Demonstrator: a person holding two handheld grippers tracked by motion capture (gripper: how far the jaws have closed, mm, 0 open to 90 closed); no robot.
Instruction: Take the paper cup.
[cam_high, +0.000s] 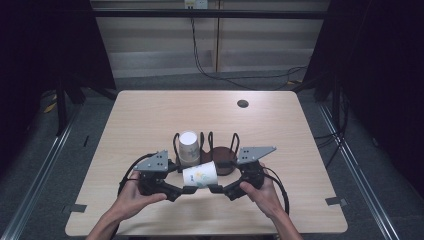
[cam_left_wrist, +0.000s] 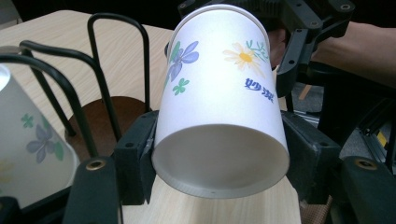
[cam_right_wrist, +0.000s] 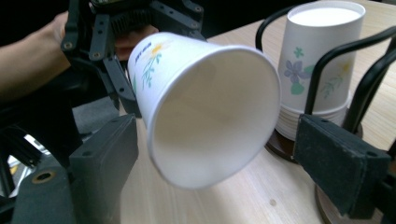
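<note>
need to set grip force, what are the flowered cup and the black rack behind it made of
The flowered cup looks like thin matte paper: printed flowers outside, plain white inside, rolled rim. The black rack seems bent metal wire with a glossy black coating, on a round brown base that may be wood.

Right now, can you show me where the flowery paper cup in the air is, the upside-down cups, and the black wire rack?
Flowery paper cup (cam_left_wrist: 219, 88): left gripper view, its printed side wall.
Upside-down cup stack (cam_right_wrist: 320, 60): right gripper view, the top cup's wall.
Black wire rack (cam_high: 235, 139): high view, a right-hand loop.
</note>
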